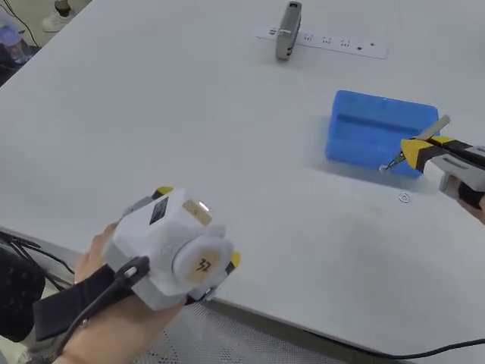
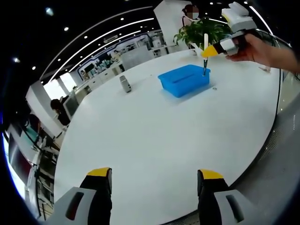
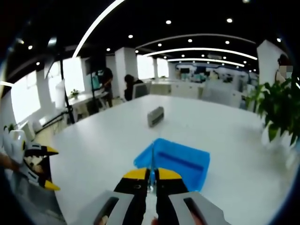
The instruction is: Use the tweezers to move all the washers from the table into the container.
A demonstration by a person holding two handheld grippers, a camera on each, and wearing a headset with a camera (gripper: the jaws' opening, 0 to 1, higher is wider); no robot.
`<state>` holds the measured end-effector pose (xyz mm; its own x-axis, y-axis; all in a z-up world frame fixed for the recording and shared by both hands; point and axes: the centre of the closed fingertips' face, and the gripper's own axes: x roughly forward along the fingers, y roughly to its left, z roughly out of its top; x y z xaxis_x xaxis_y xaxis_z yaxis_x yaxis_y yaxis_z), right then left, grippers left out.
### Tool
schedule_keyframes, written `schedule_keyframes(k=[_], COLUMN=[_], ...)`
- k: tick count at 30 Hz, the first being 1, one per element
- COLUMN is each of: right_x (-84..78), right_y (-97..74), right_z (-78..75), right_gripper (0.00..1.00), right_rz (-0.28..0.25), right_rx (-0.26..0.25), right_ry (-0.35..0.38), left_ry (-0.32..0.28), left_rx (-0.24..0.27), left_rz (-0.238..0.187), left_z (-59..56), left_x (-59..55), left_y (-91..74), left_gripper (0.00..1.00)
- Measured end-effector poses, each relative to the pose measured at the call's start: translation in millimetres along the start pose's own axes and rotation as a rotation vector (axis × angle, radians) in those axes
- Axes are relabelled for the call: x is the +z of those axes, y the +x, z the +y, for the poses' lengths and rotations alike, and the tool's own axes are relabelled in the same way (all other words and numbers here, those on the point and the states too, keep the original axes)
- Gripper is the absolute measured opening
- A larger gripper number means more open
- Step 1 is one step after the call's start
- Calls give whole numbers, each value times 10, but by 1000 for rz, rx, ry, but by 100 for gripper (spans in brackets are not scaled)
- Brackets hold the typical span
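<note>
Head view had the right gripper [image 1: 415,152] clamped shut on the slim steel tweezers [image 1: 394,161], tips right at the near wall of the blue plastic container [image 1: 379,121]. Couldn't tell if they pinched anything. One thin metal ring washer [image 1: 404,199] lay on the smooth white table [image 1: 227,136] at the container's 5 o'clock. Left gripper [image 2: 154,174] sat wide open, empty. Risk imo: flat washer on a slick table, so it could skid away or pop out of the springy tips.
</note>
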<state>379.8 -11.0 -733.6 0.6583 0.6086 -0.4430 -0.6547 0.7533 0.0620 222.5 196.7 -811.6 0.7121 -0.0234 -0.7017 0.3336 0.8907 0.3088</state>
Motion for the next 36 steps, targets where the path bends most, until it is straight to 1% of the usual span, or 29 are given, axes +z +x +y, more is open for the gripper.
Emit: schedule_keyframes(k=[6,8,11,16,22,29,32,36], right_x=[81,109,146,230,313,348,356,318], right_y=[55,72,103,144,229,341,363,428], right_z=[-28,-38,-74,-136,-222,-255,-247,-277], right_gripper=[2,2,2,2,2,2,2,2], right_rz=[-17,-22,-29,-46,-61,-65,-65,-56], right_rx=[8,8,5,-3,-17,-20,-22,-27], right_ry=[-16,-20,-26,-31,-38,-43,-47,-54], left_ry=[5,0,-9,9,8,4,2,2], left_rx=[4,9,7,5,2,5,6,7], left_rz=[2,-4,-4,6,8,8,11,12], left_z=[5,15,19,5,1,8,13,12], left_x=[1,11,8,-8,-8,-11,-17,-18], left_y=[-10,-16,-10,1,-1,3,10,8], left_gripper=[74,75,75,76,76,77,77,77])
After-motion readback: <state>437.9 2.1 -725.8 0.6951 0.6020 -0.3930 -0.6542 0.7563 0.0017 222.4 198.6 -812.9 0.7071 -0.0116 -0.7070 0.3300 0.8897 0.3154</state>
